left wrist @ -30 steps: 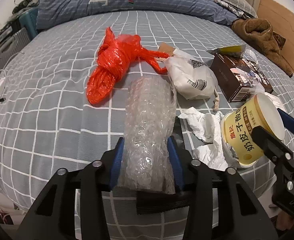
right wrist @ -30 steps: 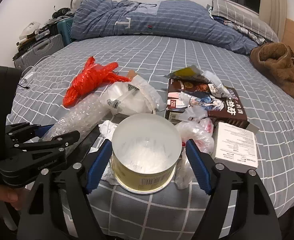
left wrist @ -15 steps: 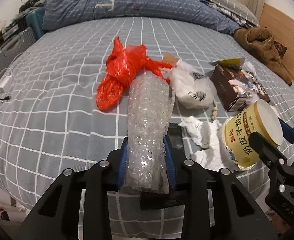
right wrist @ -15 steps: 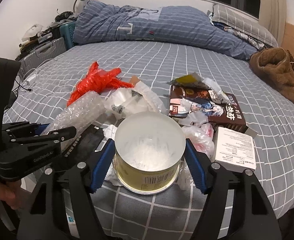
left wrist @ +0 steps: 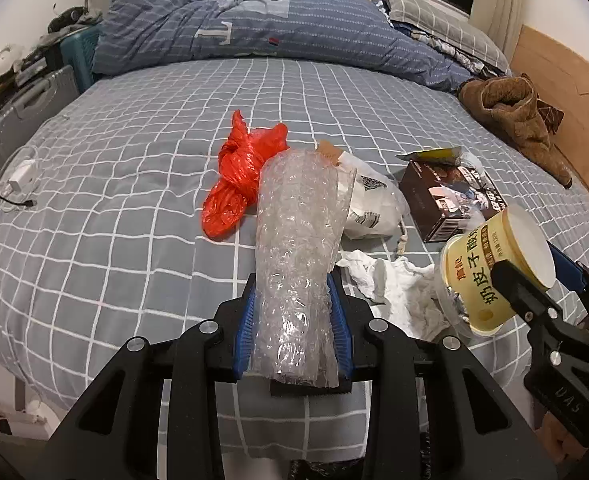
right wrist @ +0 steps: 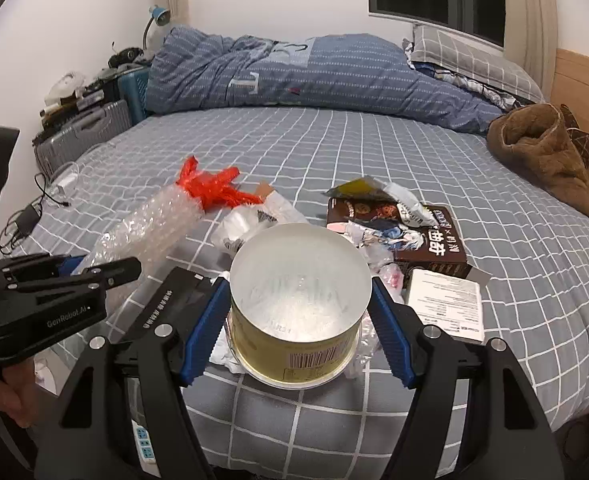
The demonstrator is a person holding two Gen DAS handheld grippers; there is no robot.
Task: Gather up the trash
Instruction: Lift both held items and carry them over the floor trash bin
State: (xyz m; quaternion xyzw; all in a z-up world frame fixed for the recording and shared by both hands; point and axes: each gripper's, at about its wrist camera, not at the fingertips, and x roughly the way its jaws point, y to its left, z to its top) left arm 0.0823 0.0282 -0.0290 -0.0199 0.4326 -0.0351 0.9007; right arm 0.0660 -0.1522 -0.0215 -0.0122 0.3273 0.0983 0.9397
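My left gripper (left wrist: 292, 312) is shut on a clear bubble wrap roll (left wrist: 298, 240) and holds it above the bed; the roll also shows in the right wrist view (right wrist: 150, 228). My right gripper (right wrist: 300, 316) is shut on a yellow yogurt tub (right wrist: 300, 300), lifted over the bed edge; the tub also shows in the left wrist view (left wrist: 490, 276). On the bed lie a red plastic bag (left wrist: 242, 176), a white plastic bag (left wrist: 370, 204), crumpled white tissue (left wrist: 390, 284), a brown box (left wrist: 450, 200) and a white leaflet (right wrist: 444, 304).
The grey checked bed (left wrist: 134, 184) carries a blue quilt (left wrist: 254, 28) at the back and a brown garment (left wrist: 522, 120) at the right. A grey suitcase (left wrist: 18, 112) and cables (left wrist: 10, 184) are at the left. A power strip (right wrist: 142, 440) lies below.
Both grippers have lifted and pulled back from the bed with the bubble wrap and the tub held. The trash pile sits lower and farther off in both views.
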